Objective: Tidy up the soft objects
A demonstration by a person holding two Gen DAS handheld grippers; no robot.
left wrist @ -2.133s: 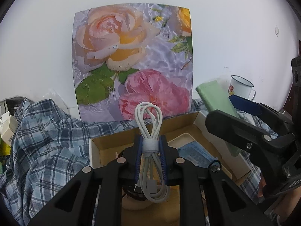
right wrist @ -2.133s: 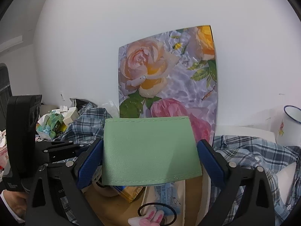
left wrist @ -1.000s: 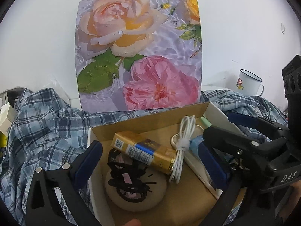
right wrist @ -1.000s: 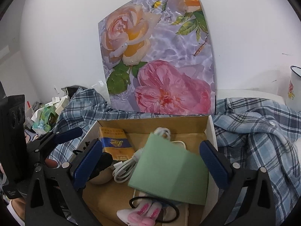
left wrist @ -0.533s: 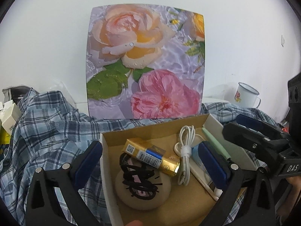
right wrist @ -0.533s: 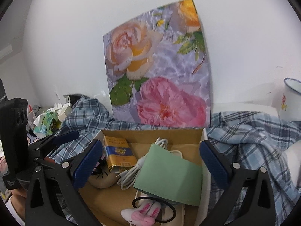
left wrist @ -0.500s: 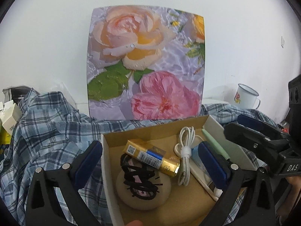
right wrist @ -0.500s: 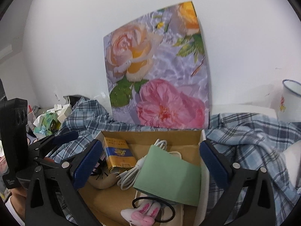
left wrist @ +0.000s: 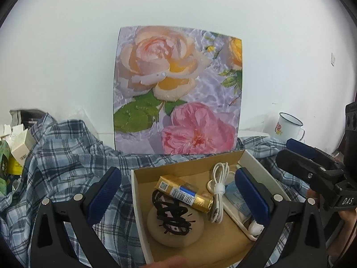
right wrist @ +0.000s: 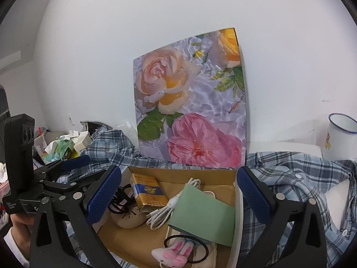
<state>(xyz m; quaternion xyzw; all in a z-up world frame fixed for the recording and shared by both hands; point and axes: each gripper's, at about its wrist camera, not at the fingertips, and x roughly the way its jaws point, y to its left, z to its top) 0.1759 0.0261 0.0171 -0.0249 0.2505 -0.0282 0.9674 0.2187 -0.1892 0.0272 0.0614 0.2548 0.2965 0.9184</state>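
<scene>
A cardboard box (left wrist: pixel 191 166) (right wrist: pixel 178 171) sits on a blue plaid shirt (left wrist: pixel 62 156) (right wrist: pixel 290 169). In it lie a coiled white cable (left wrist: pixel 217 192) (right wrist: pixel 165 212), a gold pack (left wrist: pixel 185 194) (right wrist: pixel 148 192), a beige round pad with black hair ties (left wrist: pixel 174 223) (right wrist: pixel 127 214), a green pouch (right wrist: pixel 203 216) and a bunny hair tie (right wrist: pixel 176 252). My left gripper (left wrist: pixel 176 192) is open and empty above the box. My right gripper (right wrist: pixel 178 192) is open and empty above the box. Each gripper shows in the other's view.
A rose-print board (left wrist: pixel 178 91) (right wrist: pixel 191 102) leans on the white wall behind the box. A white enamel mug (left wrist: pixel 289 127) (right wrist: pixel 341 138) stands at the right. Small cartons and clutter (left wrist: pixel 15 151) (right wrist: pixel 64 145) lie at the left.
Both grippers opened and let go: the cable and the green pouch now lie in the box. Both grippers have since drawn back and risen a little.
</scene>
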